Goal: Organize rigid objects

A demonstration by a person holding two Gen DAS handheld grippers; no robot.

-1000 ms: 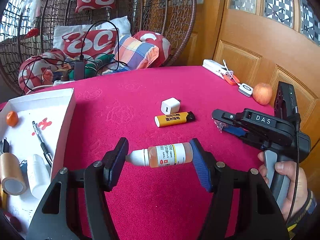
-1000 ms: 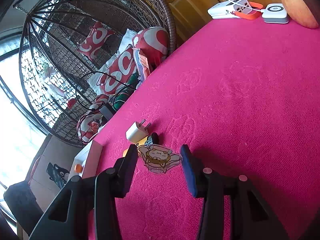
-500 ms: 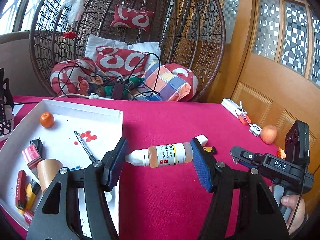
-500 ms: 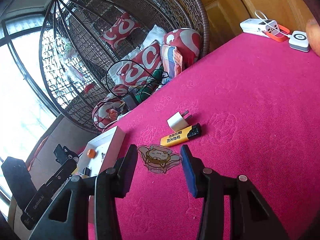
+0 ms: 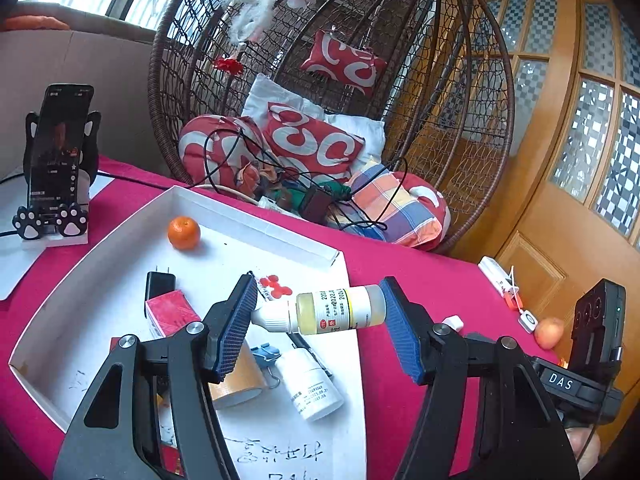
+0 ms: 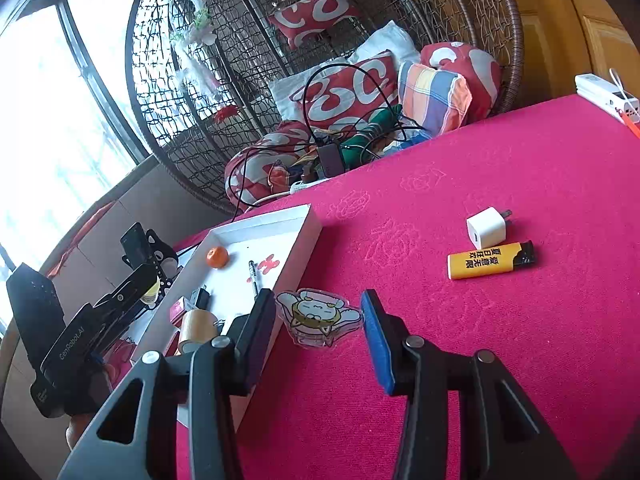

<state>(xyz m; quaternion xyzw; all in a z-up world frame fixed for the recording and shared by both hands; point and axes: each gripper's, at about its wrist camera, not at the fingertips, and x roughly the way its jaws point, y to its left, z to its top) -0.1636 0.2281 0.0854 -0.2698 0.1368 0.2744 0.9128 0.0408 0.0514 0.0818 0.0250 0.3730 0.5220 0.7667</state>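
Magenta tablecloth (image 6: 500, 360) (faint floral pattern)

Left wrist view: mounted behind the left tool (image 5: 316, 320), looking forward and slightly down along its fingers, close above the white tray (image 5: 120, 240) at the worktop's (image 5: 420, 280) left edge, facing the wicker chair (image 5: 328, 80) past the far edge. Right wrist view: mounted behind the right tool (image 6: 318, 320), tilted downward, low over the worktop's middle, facing the same far edge. Shared by both: tray, tangerine (image 5: 183, 233), chair and cushions. Each tool caught at the other view's margin.
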